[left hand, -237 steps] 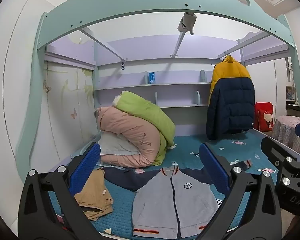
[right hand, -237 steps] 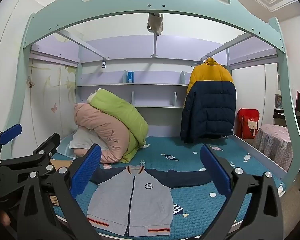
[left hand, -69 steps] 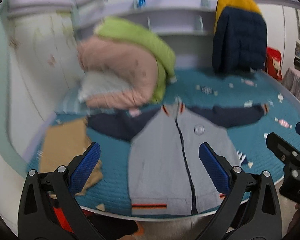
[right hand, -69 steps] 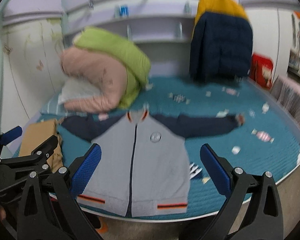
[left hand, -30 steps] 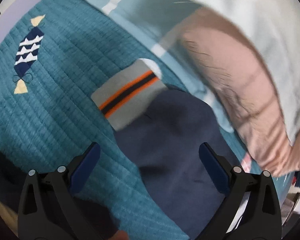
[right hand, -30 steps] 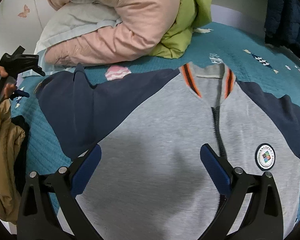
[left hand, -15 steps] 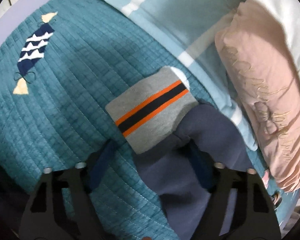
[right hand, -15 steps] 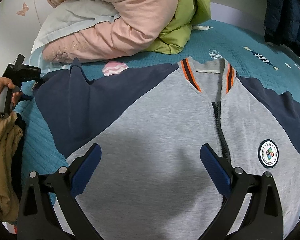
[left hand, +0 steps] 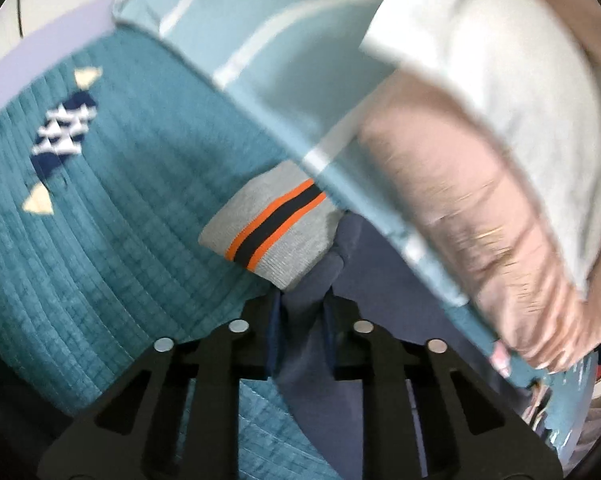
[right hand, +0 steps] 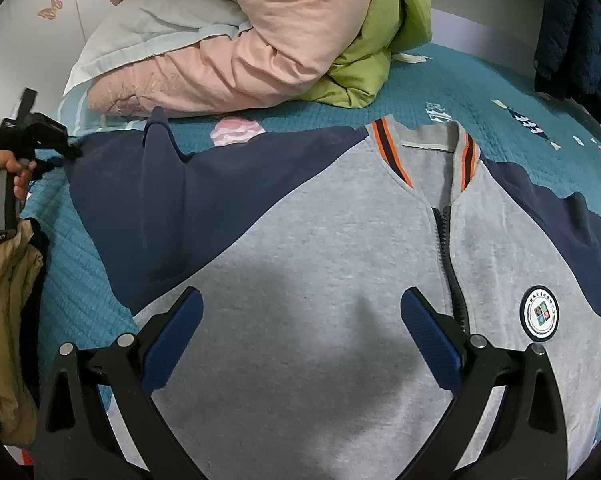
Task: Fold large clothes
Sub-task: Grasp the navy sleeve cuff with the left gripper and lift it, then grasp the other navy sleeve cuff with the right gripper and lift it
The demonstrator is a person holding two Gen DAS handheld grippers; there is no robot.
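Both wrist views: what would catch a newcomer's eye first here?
The grey jacket with navy sleeves, spread flat on the teal bedspread, fills the right wrist view under the open right gripper. In the left wrist view, the left gripper pinches the navy sleeve just behind its orange-striped cuff.

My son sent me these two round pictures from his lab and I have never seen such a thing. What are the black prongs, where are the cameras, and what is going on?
No robot here: a person holds a two-finger gripper in each hand, with a wide-angle camera on each looking along its fingers. One picture is from the left gripper: its fingers are shut on the navy sleeve of a jacket, just behind the striped grey cuff. The other is from the right gripper, open above the grey jacket, which lies flat on a teal bed cover. That view also shows the person's hand on the left gripper's handle. Pink and green bedding is piled behind, and a tan garment lies at the left.
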